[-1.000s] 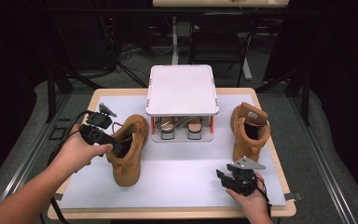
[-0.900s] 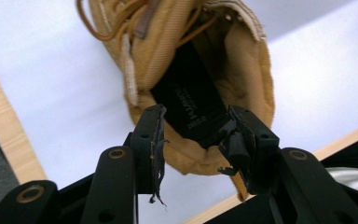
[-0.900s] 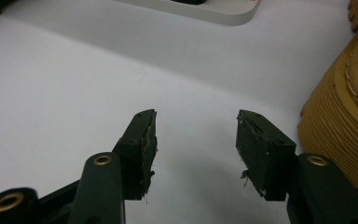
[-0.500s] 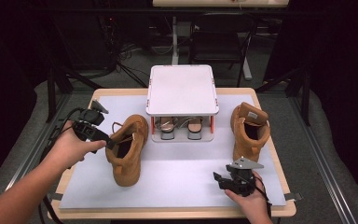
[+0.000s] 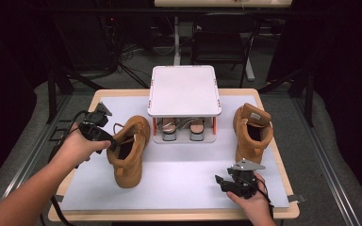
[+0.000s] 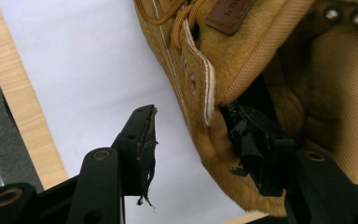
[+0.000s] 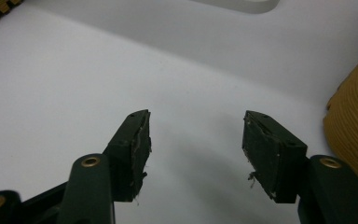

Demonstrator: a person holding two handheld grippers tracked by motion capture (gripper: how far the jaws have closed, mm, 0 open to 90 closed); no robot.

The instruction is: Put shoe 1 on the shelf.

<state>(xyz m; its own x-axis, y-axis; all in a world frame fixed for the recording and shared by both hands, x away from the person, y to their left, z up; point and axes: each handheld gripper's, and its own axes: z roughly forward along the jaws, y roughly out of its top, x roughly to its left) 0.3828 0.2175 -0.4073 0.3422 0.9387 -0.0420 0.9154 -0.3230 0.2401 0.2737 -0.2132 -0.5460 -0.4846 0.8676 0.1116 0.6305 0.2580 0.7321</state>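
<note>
The left gripper (image 5: 114, 144) has backed off toward the table's (image 5: 122, 214) left edge, its jaws just opened wider: one inside the collar of the left boot (image 5: 128, 153), the other outside, spread without pinching. The boot stands left of centre. Near the front right corner, the right gripper's (image 5: 222, 181) jaws gape empty, suggesting a re-grip.
</note>
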